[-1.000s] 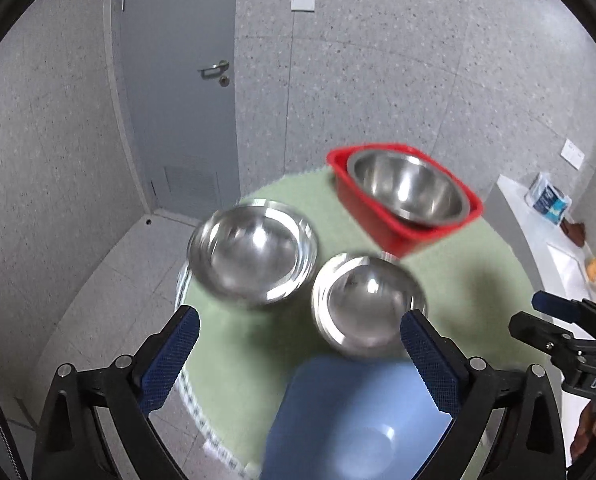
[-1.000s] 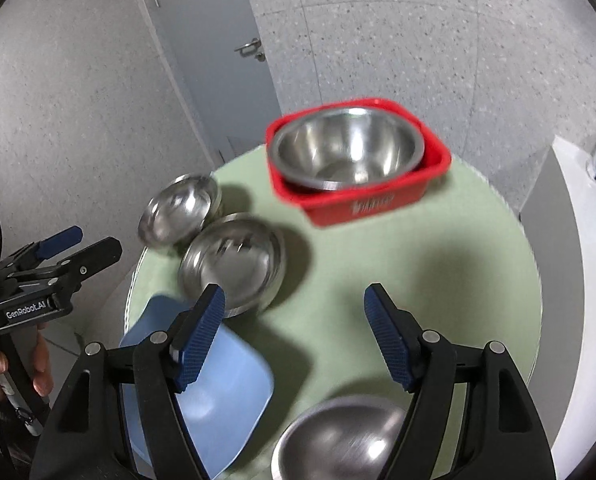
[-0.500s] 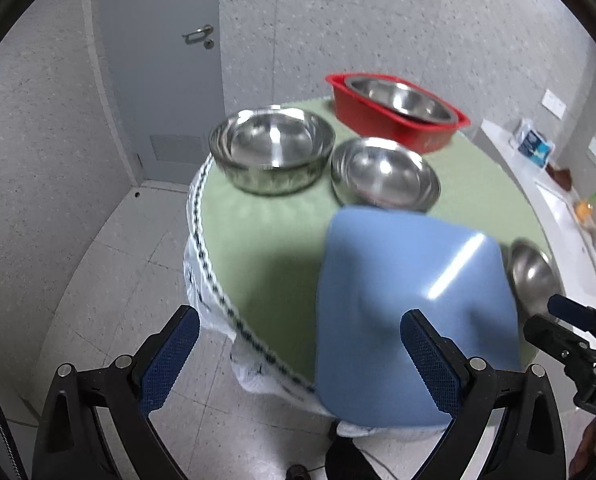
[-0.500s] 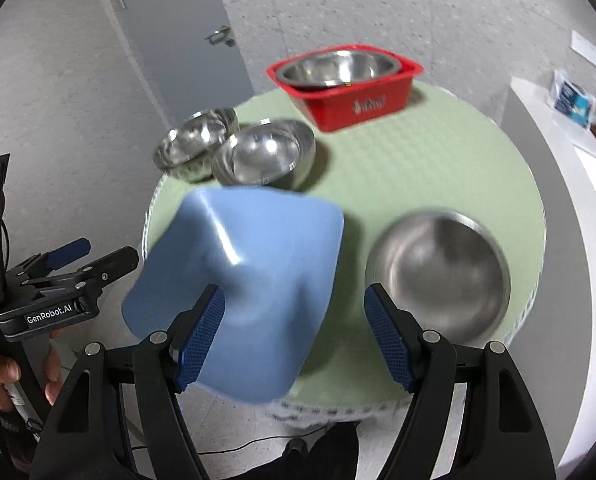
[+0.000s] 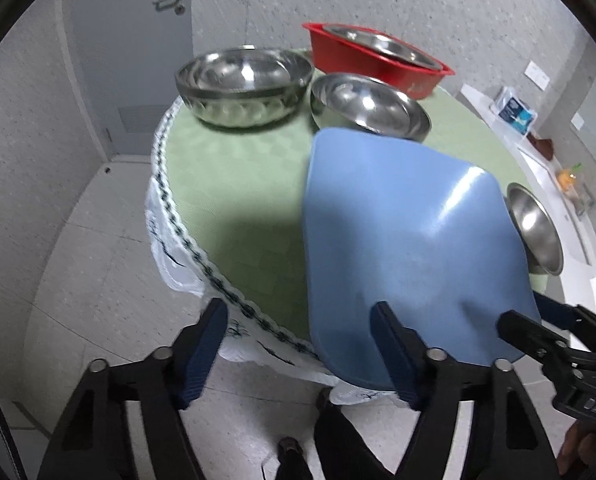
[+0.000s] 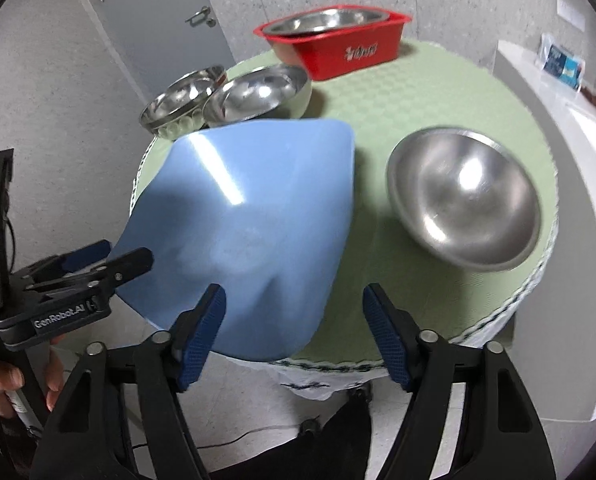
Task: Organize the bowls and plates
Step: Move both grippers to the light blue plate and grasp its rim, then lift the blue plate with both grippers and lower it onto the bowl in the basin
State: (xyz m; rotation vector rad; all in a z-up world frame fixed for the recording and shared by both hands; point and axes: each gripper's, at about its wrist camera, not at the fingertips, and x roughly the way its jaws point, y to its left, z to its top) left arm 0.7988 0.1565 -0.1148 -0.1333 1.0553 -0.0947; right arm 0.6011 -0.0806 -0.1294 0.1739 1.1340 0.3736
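Four steel bowls on this round green table (image 6: 437,92), and a blue plate (image 6: 250,216) overhanging the near edge! Far side first: a red tub (image 6: 349,50) holds one steel bowl (image 6: 321,20); at the left rim sit a faceted bowl (image 5: 244,86) and, just beside it, a plain one (image 5: 367,104) (they may be touching, hard to say). The plate's far edge runs right up under that plain bowl. The fourth, a wide bowl (image 6: 463,196), sits near the right rim, close beside the plate. Open green cloth lies in the middle, between tub and wide bowl; the lace-trimmed table edge (image 5: 202,236) drops to bare floor on the left. The left gripper (image 5: 298,352) is spread, its right finger (image 5: 393,356) in front of the plate's overhanging lip, whether touching it I cannot tell. The right gripper (image 6: 294,336) is spread too, left finger (image 6: 200,338) at the plate's near corner, right finger over cloth.
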